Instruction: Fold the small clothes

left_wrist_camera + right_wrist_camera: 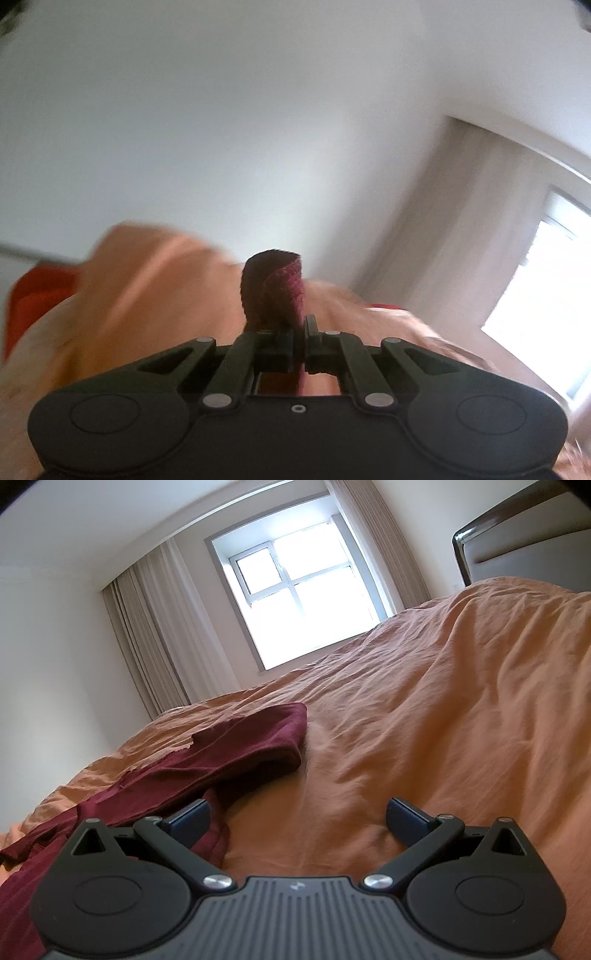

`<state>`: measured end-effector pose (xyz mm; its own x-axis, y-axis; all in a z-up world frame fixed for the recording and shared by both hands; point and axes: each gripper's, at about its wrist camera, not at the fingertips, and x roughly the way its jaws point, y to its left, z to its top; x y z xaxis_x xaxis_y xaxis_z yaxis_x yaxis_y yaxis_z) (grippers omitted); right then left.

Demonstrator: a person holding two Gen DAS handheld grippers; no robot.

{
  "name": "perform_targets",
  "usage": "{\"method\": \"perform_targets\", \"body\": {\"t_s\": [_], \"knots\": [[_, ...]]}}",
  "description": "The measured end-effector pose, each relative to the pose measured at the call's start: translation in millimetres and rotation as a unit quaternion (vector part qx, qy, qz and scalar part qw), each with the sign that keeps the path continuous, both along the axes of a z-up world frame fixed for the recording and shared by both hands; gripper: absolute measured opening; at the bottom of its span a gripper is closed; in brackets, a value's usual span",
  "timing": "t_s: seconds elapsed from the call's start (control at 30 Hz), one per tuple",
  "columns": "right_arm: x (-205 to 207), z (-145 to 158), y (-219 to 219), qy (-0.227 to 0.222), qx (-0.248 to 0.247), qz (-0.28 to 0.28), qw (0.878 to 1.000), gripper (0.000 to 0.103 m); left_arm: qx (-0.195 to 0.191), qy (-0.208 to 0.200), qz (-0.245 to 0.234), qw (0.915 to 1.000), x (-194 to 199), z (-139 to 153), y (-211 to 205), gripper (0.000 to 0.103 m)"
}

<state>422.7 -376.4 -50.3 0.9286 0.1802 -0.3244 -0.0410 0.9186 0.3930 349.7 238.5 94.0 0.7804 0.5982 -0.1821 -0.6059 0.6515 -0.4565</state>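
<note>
**Maroon garment, one edge lifted**

Maroon garment (236, 753) lying rumpled on orange bedspread (424, 709). One folded edge (275, 291) pinched in left gripper (300, 354), jaws closed on it. Right gripper (297, 814) wide open, empty, low over bedspread, left finger (188, 818) against garment. Window (303, 590) beyond.

No readable text, number or brand shows in either view. The only mark is a small pale emblem, too small to make out, at 12 o'clock on the right gripper's (297, 814) ribbed grey body.
</note>
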Motion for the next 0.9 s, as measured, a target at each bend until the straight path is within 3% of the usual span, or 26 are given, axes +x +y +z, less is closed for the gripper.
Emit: {"method": "perform_targets", "body": {"t_s": [0.13,0.27,0.4,0.67,0.77,0.9], "knots": [[-1,0,-2,-0.004,0.006,0.002,1.000,0.103,0.080,-0.013,-0.091,0.9926,35,36,-52,0.004],[-1,0,-2,-0.005,0.008,0.002,1.000,0.103,0.153,-0.016,-0.176,0.9723,67,57,-120,0.004],[-2,-1,-2,-0.008,0.012,0.002,1.000,0.103,0.175,-0.007,-0.253,0.9514,99,57,-187,0.004],[-4,-2,-4,-0.016,0.024,0.004,1.000,0.103,0.164,0.026,-0.360,0.9180,152,5,-291,0.004],[-4,-2,-5,-0.019,0.028,0.006,0.999,0.103,0.144,0.053,-0.391,0.9077,160,-24,-314,0.004],[-5,-4,-7,-0.023,0.035,0.008,0.999,0.103,0.145,0.085,-0.423,0.8903,175,-52,-326,0.008]]}}
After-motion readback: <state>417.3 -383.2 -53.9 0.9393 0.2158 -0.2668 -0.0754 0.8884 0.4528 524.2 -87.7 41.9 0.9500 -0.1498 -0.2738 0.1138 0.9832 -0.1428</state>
